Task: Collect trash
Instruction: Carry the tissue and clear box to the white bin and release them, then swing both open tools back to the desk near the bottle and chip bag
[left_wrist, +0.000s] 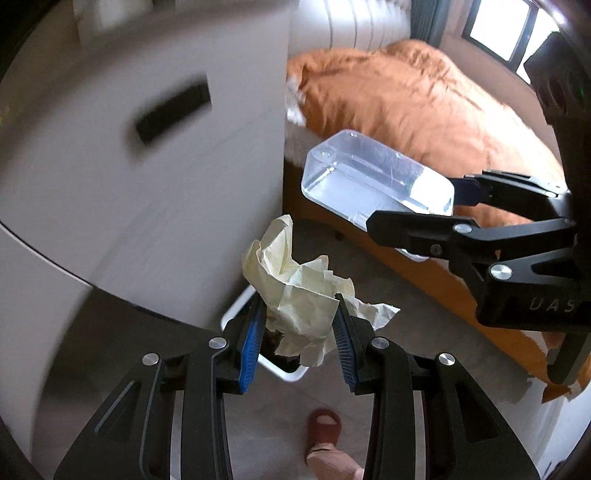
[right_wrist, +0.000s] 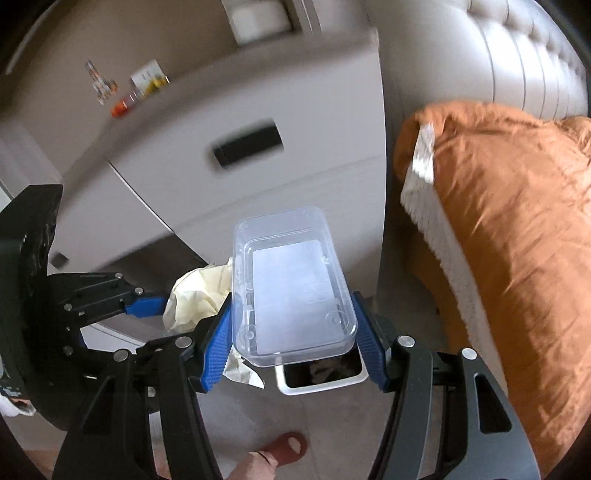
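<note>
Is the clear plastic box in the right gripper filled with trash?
No: the clear plastic box looks empty, and you can see straight through it to the white bin below.

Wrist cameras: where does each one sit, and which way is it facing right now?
Left wrist: on the left gripper, tilted down at the bin; shows held paper, right gripper, a slippered foot.
Right wrist: on the right gripper, tilted down at the bin; shows held clear box, left gripper, the foot.
Shared: bin, paper, box, cabinet, bed.
</note>
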